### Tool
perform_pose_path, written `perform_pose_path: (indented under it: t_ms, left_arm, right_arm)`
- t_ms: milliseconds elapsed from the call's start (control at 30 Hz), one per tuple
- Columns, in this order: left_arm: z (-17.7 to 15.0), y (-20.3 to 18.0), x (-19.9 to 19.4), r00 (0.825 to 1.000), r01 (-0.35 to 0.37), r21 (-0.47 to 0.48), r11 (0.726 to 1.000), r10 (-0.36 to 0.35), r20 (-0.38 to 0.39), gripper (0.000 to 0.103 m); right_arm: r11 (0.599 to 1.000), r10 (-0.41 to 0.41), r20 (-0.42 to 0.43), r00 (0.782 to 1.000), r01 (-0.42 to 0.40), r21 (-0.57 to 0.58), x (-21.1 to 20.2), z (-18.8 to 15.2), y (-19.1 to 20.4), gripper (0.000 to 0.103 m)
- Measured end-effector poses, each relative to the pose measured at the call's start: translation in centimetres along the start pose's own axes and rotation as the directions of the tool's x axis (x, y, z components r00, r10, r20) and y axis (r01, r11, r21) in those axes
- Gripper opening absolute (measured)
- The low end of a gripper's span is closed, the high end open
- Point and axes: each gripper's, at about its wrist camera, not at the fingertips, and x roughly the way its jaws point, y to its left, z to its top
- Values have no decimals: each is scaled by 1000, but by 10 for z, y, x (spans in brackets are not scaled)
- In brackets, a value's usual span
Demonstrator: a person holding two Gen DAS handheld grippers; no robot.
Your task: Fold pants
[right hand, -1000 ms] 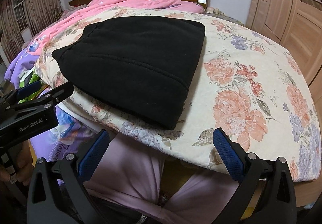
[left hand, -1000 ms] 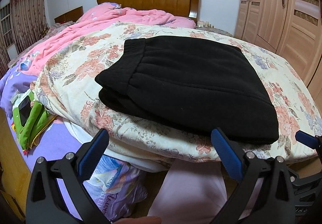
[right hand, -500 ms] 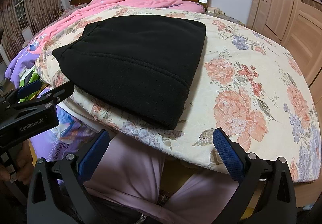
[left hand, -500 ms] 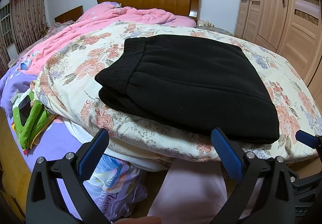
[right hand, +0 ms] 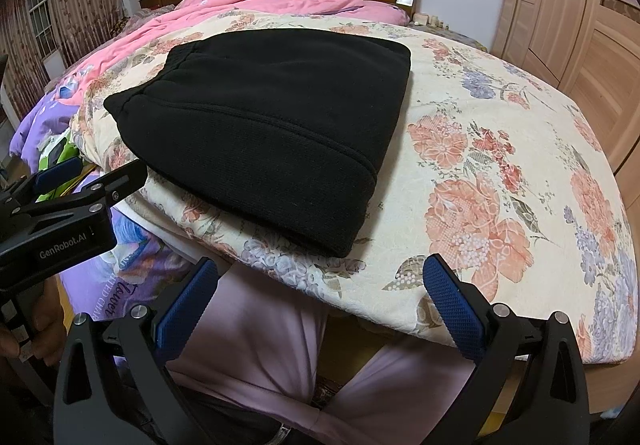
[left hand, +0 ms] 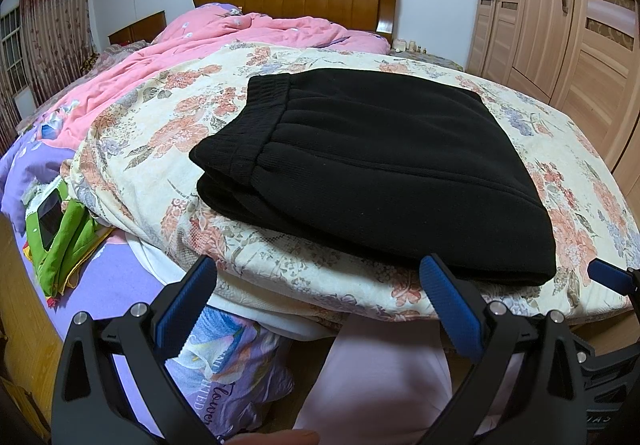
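Left wrist view: left gripper [left hand: 316,305] released, empty, short of the quilt [left hand: 160,149] edge.
Right gripper [right hand: 320,303]: spread wide — holding nothing.
Pants [left hand: 376,165]: folded (black), near-left on quilt — bare quilt right.

"GenRobot.AI", white print, on side of left gripper [right hand: 92,181] body, right wrist view. Purple bedding [left hand: 224,377] hanging below quilt: cursive "flower", partly legible, plus caps ending "...ITED" above it; rest cut off. Same bedding in right wrist view, script upside-angle, only "...ower" readable. Right gripper [left hand: 612,277] body: small letters, unreadable.
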Motion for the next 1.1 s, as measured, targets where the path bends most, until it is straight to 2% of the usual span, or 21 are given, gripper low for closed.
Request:
perform_pose_path:
  t_ms: [800,1100]
  left_arm:
    - [0,3,-3,1000,-5,-13,1000,6,10,101]
    - [1,7,-1,1000,-10,-47,999,10,-3,101]
  right_arm:
    - [1000,1,-5,1000,-1,-5,1,0,0,99]
    - [1000,8,-6,1000,-8,0,3,-1,-3,99]
